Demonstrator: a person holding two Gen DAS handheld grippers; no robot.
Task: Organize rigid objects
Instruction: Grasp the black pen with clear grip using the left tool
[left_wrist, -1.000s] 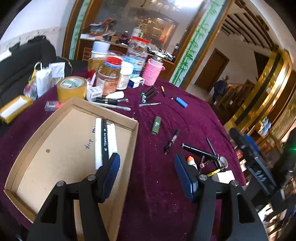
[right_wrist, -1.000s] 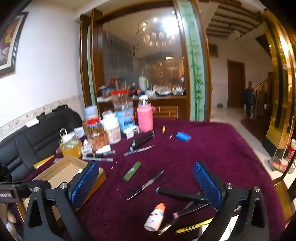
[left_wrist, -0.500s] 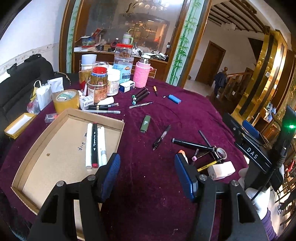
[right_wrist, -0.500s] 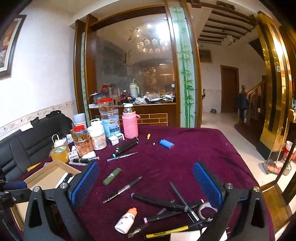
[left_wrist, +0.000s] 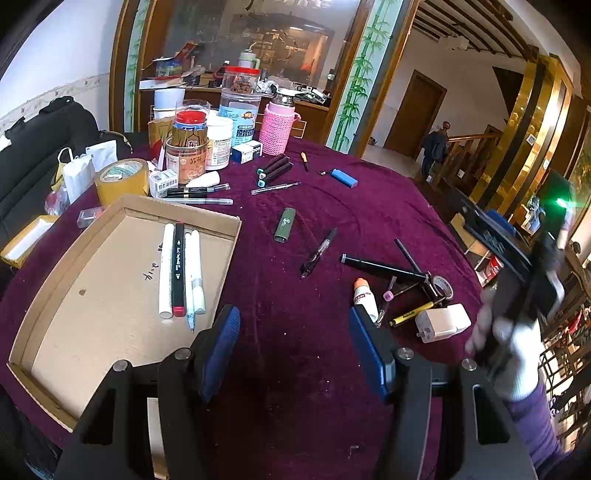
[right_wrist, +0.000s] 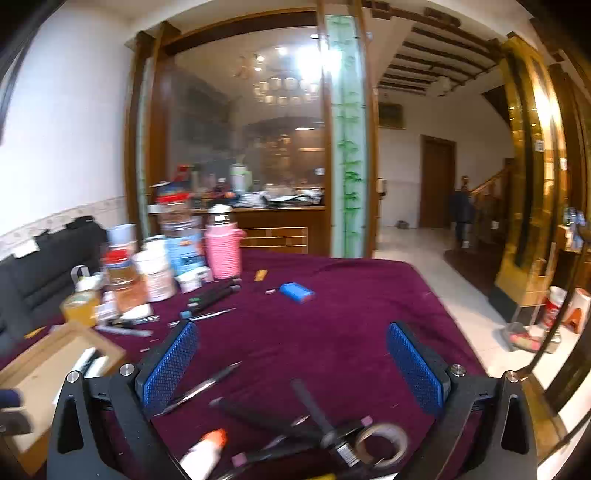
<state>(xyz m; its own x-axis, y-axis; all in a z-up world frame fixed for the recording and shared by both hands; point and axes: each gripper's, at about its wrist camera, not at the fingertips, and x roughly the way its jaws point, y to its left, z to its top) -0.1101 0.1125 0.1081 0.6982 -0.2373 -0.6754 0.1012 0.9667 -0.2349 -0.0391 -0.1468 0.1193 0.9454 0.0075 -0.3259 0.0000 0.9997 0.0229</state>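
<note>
Lowered toward the pen heap, right gripper jaws gape empty; four pens fill shallow cardboard tray, many remain

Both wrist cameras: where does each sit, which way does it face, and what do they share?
Left wrist: behind the open left tongs, angled down on the cardboard tray; the gloved right hand shows at right.
Right wrist: behind the open right tongs, low over the pen pile, facing the hall; no hand visible.
Shared: blue lighter, pink flask, white glue bottle.
</note>
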